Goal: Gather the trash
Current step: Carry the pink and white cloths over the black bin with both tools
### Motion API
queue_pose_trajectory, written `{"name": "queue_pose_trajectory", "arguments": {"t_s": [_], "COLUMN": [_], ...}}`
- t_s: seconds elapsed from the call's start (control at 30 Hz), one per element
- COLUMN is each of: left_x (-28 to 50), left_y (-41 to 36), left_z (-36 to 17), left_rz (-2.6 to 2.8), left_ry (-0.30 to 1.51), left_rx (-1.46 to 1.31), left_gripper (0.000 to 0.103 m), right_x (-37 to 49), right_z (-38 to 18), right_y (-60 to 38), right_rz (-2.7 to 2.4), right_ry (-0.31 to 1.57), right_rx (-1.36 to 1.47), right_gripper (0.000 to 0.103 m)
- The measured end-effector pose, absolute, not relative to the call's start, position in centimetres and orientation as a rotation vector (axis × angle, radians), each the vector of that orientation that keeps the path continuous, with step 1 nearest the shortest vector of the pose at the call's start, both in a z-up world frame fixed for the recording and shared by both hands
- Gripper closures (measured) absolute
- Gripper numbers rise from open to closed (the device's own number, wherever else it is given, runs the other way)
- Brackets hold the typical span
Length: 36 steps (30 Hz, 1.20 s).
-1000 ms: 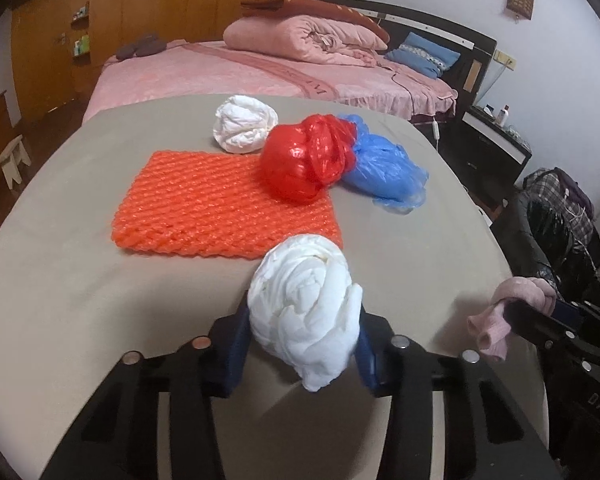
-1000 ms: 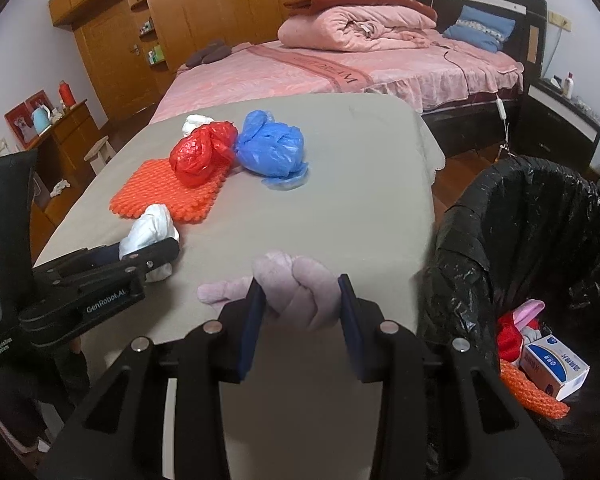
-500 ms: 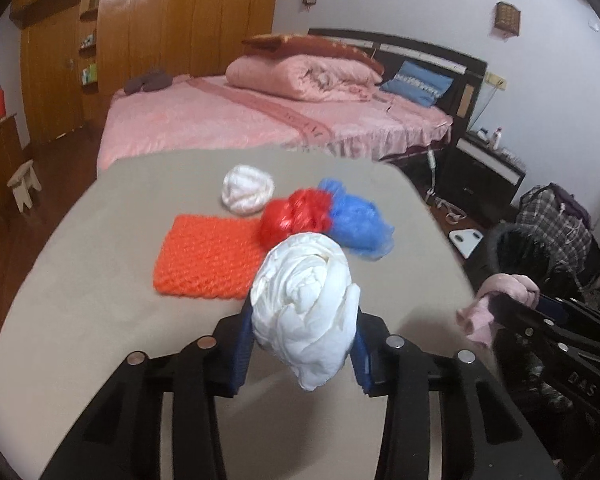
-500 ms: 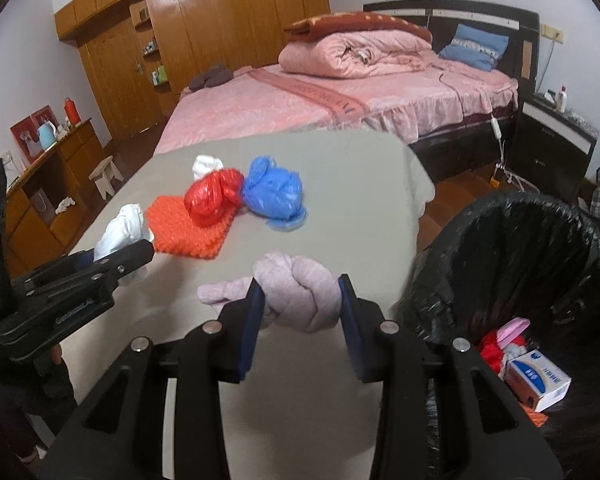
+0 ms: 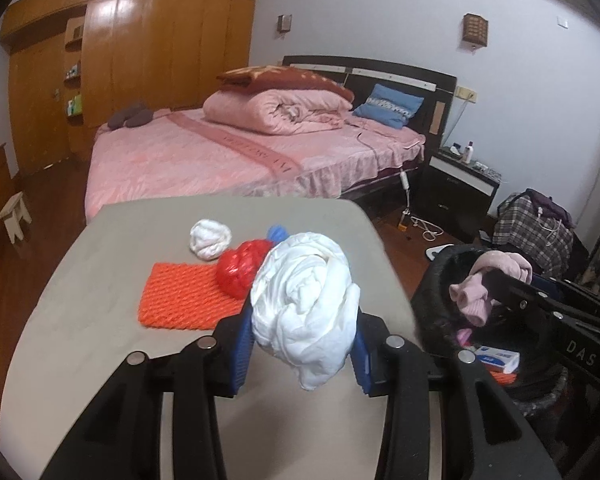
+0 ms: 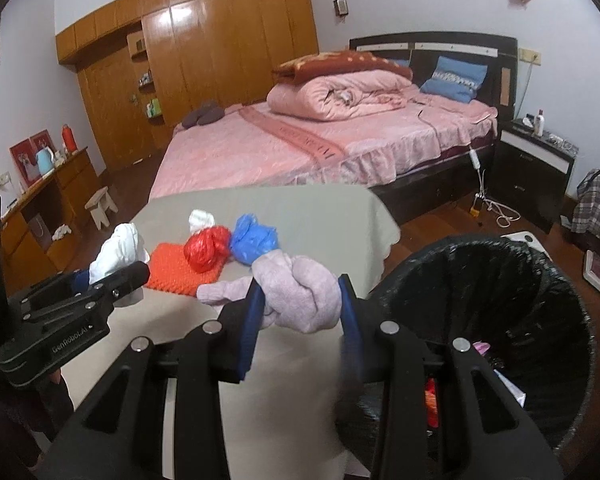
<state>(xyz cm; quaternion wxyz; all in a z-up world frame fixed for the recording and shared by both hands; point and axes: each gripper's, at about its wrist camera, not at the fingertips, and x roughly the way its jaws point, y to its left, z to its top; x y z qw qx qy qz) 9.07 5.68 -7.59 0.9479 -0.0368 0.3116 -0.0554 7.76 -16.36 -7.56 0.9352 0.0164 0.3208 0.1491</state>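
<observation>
Trash in transit: left tongs (image 5: 300,354) are gripping a white bag bundle (image 5: 306,308) above the tabletop (image 5: 100,280), while right tongs (image 6: 300,316) are gripping a pink cloth wad (image 6: 300,296) beside the black-lined bin (image 6: 500,300). Some rubbish is already lying in the bin; a red bag (image 6: 206,248), blue bag (image 6: 254,240), small white bundle (image 5: 210,239) and orange foam net (image 5: 180,300) are waiting on the tabletop.
</observation>
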Motion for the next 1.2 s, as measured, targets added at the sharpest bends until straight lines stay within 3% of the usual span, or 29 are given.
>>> {"name": "queue_pose_trajectory", "arguments": {"t_s": [0.63,1.2], "left_x": [7.0,6.5], "left_y": [-2.8,-9.7], "left_z": [-2.8,-0.6], "left_rz": [-0.277,-0.390], "left_ry": [0.549,0.496], "left_rx": [-0.024,0.050], "left_gripper": [0.062,0.061], "right_x": [4.9,3.0], "right_z": [-3.4,-3.4], "right_y": [-23.4,-30.3], "right_rz": [0.181,0.030], "right_ry": [0.544,0.515], "right_rx": [0.045,0.064], "right_gripper": [0.067,0.067]}}
